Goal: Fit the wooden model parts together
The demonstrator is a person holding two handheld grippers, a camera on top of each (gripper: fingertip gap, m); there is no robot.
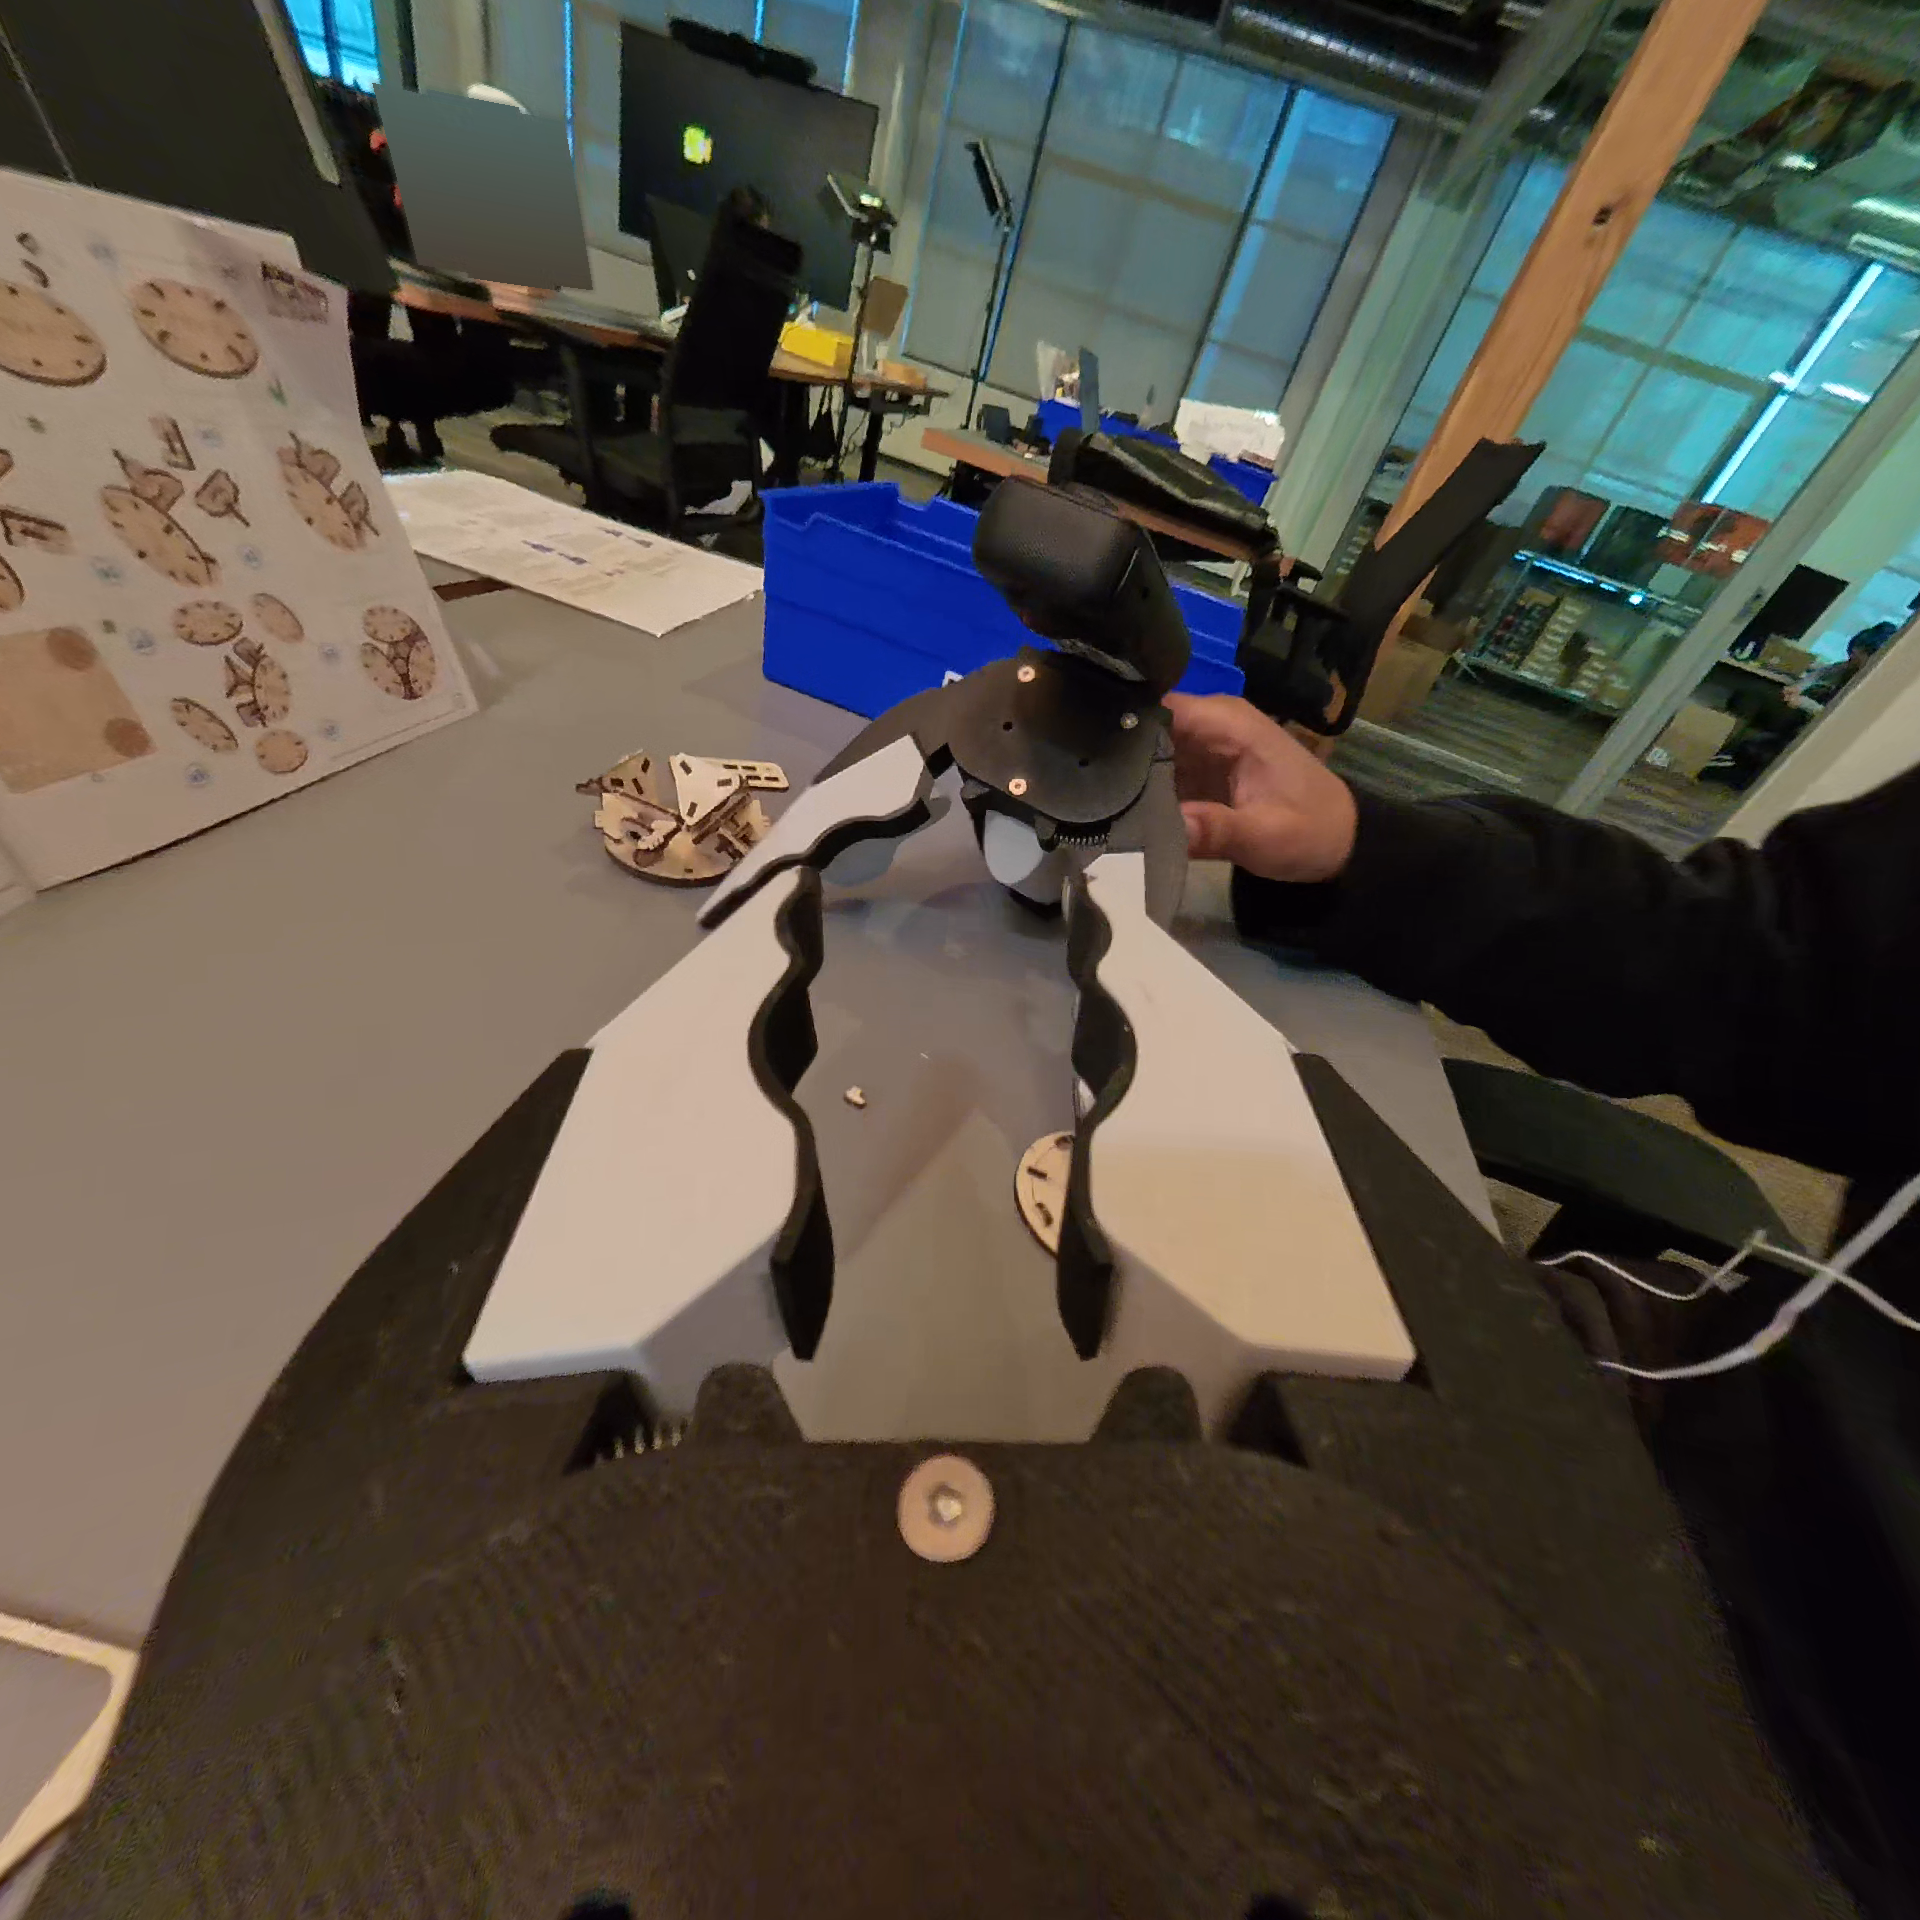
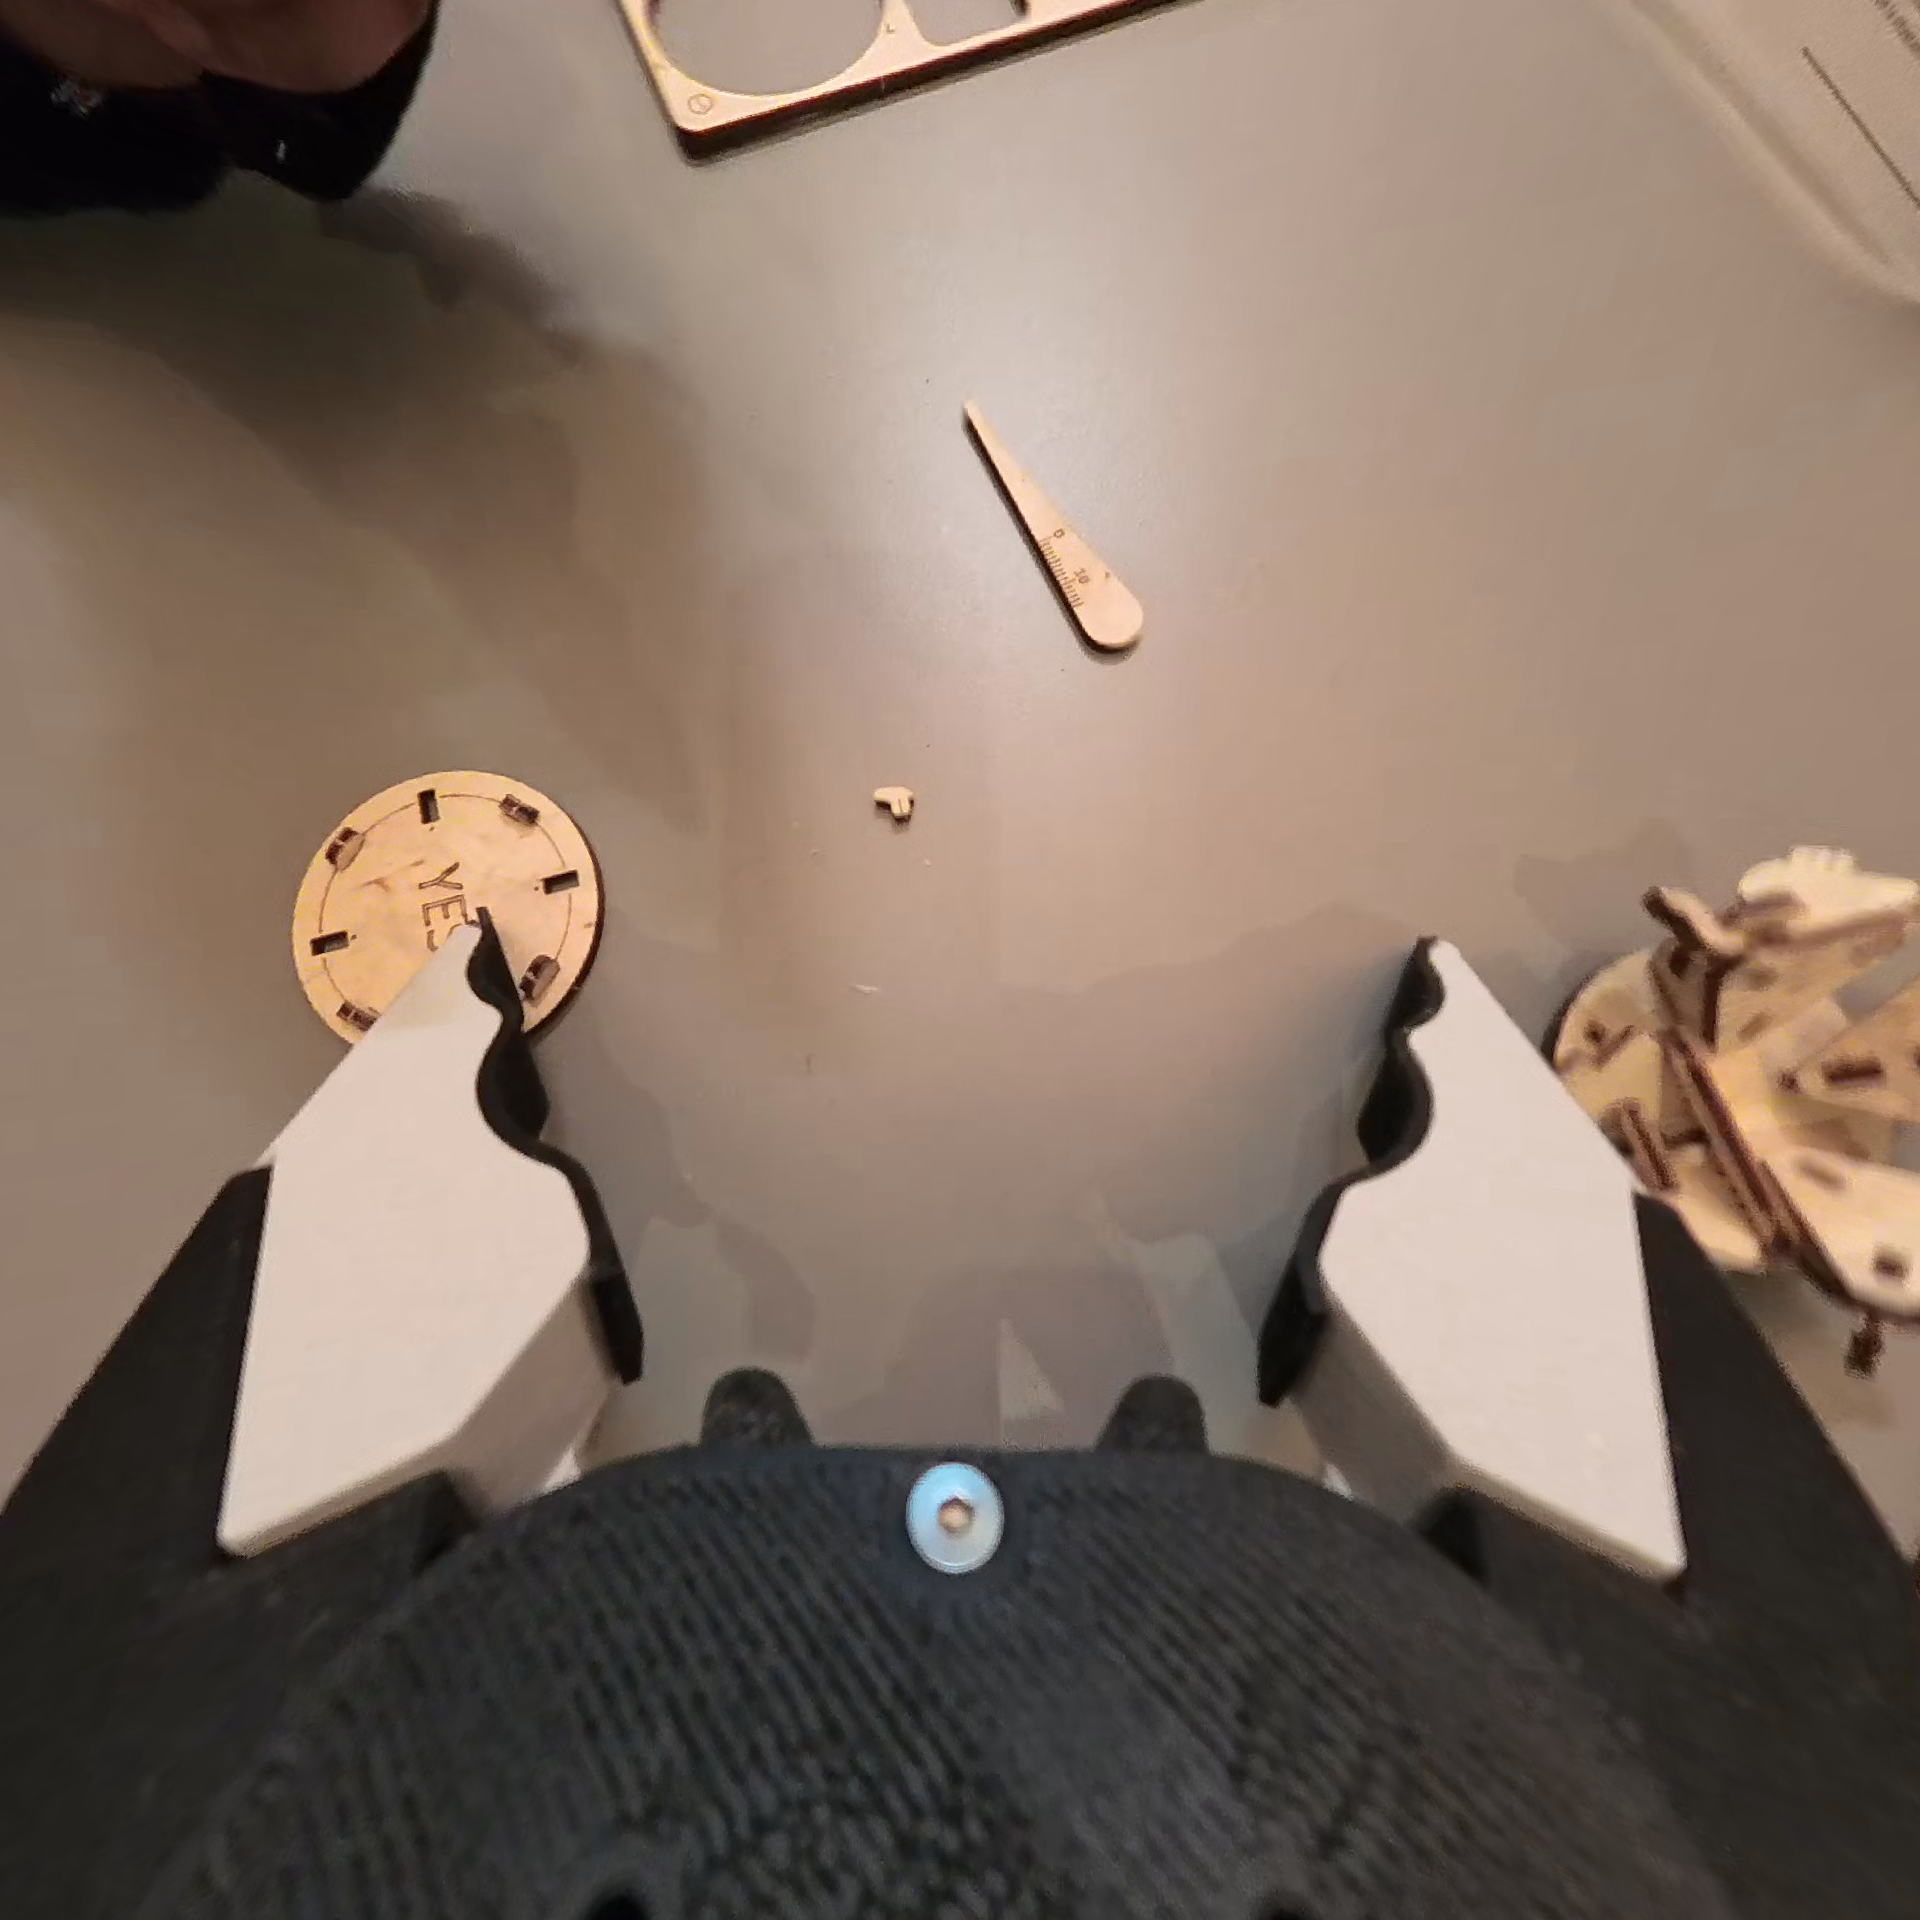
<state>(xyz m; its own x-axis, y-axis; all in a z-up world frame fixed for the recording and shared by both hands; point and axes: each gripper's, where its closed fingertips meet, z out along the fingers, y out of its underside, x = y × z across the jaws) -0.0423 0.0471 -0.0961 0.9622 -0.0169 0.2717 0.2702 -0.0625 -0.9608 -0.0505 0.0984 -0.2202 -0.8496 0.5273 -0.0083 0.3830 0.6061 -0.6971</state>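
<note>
Wooden disc [image 2: 447, 902] lies flat under our right gripper [image 2: 951, 951] — both grippers' fingers apart, gripping nothing — left gripper [image 1: 940, 894] alongside.

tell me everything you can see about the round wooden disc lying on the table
The wooden disc is a flat, pale, round piece that looks like laser-cut plywood with dark burnt edges. Small rectangular slots ring its face inside a thin engraved circle, and engraved letters sit near the middle. It lies flat on the grey table, loose. One finger of the open right gripper overlaps its near side; whether it touches is unclear.
</note>
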